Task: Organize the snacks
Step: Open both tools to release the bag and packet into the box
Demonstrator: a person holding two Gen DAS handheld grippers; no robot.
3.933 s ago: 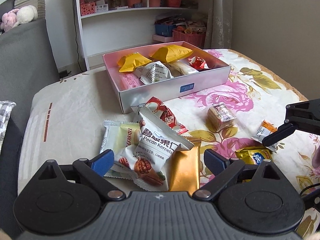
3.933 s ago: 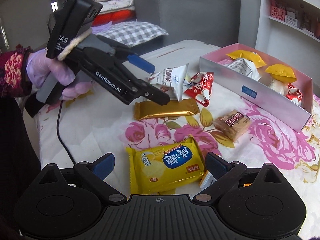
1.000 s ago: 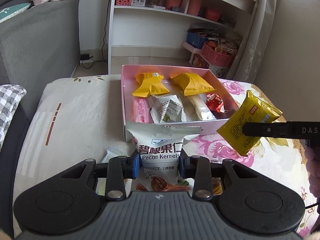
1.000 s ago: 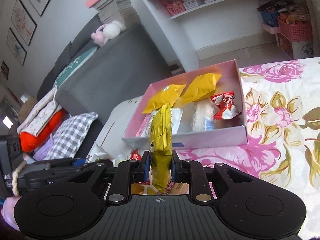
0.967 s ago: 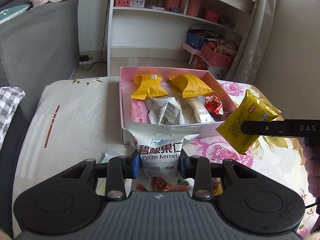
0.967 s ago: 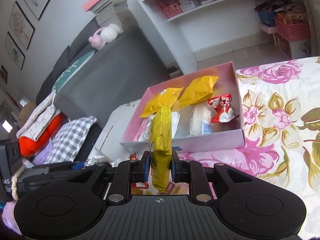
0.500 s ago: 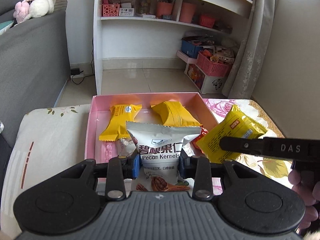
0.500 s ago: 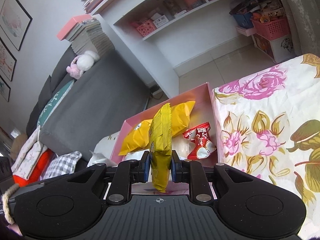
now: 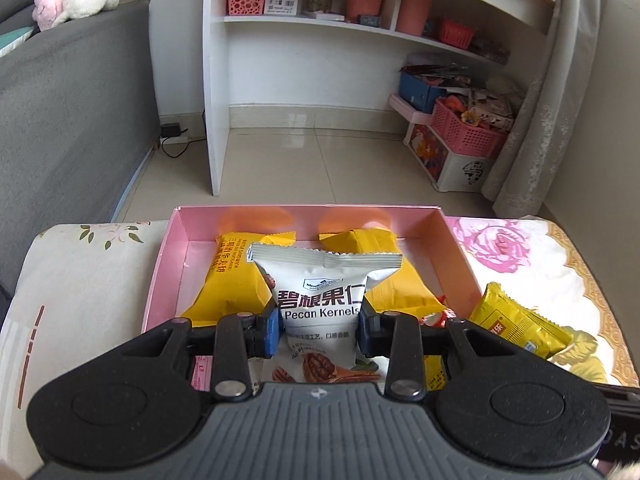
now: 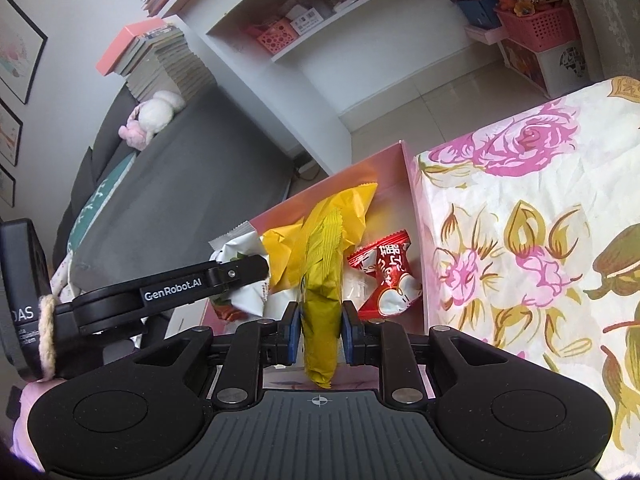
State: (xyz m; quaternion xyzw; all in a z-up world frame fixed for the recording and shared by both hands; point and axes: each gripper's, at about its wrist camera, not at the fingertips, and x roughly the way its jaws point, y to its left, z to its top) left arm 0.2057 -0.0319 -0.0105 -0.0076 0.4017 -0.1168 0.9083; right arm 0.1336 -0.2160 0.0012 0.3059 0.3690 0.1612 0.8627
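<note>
floral bedspread (image 9: 520,264) under pink box (image 9: 172,240); white pecan kernels pouch (image 9: 320,300) is clenched by left gripper (image 9: 318,330); ribbed yellow packet (image 10: 322,312), edge-on, is pinched by right gripper (image 10: 320,338), jaws easing apart

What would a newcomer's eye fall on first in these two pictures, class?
First, the white pecan kernels packet clamped in the left gripper over the pink box. Then the yellow snack packet, edge-on in the right gripper at the box's right end, beside a red candy.
</note>
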